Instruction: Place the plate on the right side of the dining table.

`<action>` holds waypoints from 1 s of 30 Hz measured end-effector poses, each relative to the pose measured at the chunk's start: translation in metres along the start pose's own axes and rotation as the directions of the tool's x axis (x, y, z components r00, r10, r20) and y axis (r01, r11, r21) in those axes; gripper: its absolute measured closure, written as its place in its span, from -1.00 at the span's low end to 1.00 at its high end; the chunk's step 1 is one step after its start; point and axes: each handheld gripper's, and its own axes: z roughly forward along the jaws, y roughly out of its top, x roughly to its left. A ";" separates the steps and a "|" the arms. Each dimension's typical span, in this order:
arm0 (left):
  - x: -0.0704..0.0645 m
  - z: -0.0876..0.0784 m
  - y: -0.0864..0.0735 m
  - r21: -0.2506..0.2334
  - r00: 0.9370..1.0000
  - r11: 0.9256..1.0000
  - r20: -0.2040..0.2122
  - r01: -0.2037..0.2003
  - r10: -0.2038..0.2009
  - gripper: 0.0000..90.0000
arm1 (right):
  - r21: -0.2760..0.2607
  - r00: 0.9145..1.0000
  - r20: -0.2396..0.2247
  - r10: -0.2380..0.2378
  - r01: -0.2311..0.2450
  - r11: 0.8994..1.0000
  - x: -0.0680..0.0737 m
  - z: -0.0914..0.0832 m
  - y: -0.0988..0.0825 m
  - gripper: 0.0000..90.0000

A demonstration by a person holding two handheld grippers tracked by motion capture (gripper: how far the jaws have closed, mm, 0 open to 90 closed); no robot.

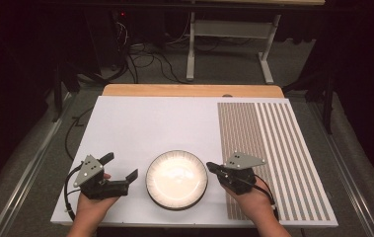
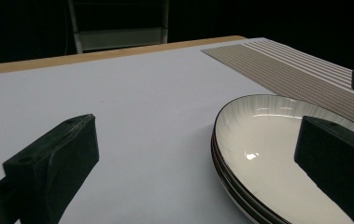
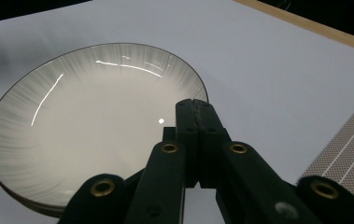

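White board [image 1: 140,123] covers the table, striped mat [image 1: 273,153] along its right. Stacked plates [image 1: 176,179] sit near the front edge, between both tools. Left gripper [image 1: 123,168]: jaws wide apart, empty, just left of the stack. Right gripper [image 1: 210,167]: jaws pressed together over the right rim, apparently gripping nothing. Risk: closed tips may only nudge the rim, sliding the stack or tipping the top plate.

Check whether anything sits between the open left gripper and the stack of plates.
Nothing visible does. The left gripper stands open just left of the stacked plates, with bare white mat between them. In the left gripper view one jaw overlaps the plates' near rim.
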 end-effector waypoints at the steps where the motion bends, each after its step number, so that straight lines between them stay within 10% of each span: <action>1: 0.000 0.000 0.000 -0.002 1.000 1.000 -0.002 0.000 0.000 -0.99 | 0.007 1.000 -0.006 -0.008 0.008 1.000 0.000 0.000 -0.001 1.00; 30: 0.003 -0.005 0.002 -0.031 1.000 0.999 -0.005 0.023 -0.023 -0.99 | 0.172 0.997 -0.063 -0.041 0.052 0.984 0.007 0.010 -0.007 1.00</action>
